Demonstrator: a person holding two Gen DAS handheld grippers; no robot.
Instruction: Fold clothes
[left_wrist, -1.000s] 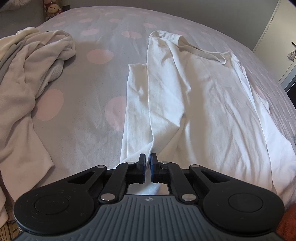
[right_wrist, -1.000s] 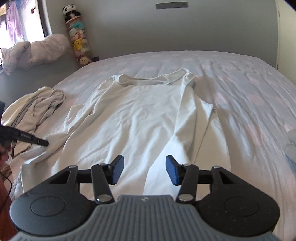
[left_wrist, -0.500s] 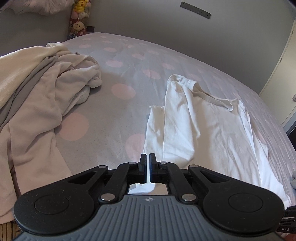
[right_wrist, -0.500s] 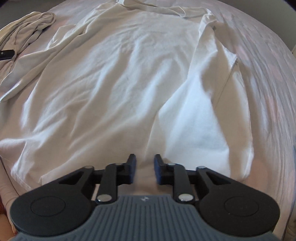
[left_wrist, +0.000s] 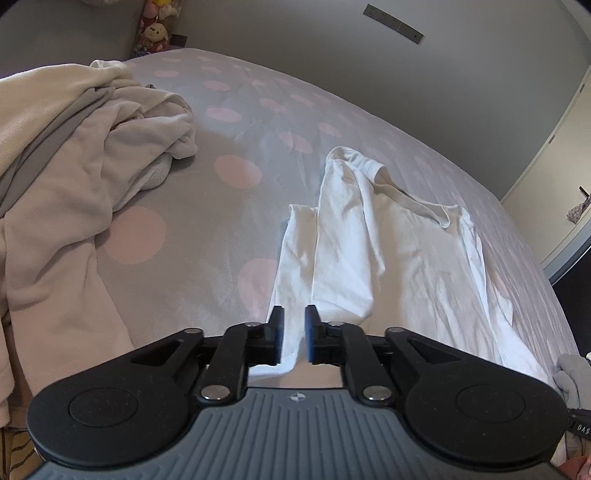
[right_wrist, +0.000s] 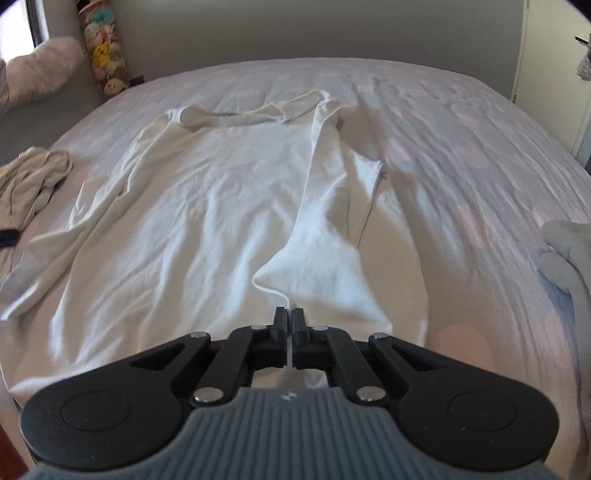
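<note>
**Left lets go, right pinches the hem**

The white shirt (right_wrist: 207, 206) lies flat mid-frame on the spotted bed (right_wrist: 480, 155), collar toward the top, both side edges folded inward.

The right gripper (right_wrist: 289, 320) has just been closing; its jaws are now pressed together on a thin strip of shirt hem, low centre of its view. A flap of cloth rises in a peak just above the fingertips.

The left gripper (left_wrist: 294, 325) has just been opening; jaws partly spread, with the shirt's lower corner lying between them but the pads not pressing it.

Risks:
- The right pinch looks thin. Pulling up could slip it off the hem, or catch only the top layer and undo the side fold.
- With the left released, lifting from one side would likely drag the shirt askew and wrinkle the fold.
- The pile of beige clothes (left_wrist: 74, 177), upper left in the left view, sits well apart; low snag risk.

Containers: none visible. Nothing to report.
</note>
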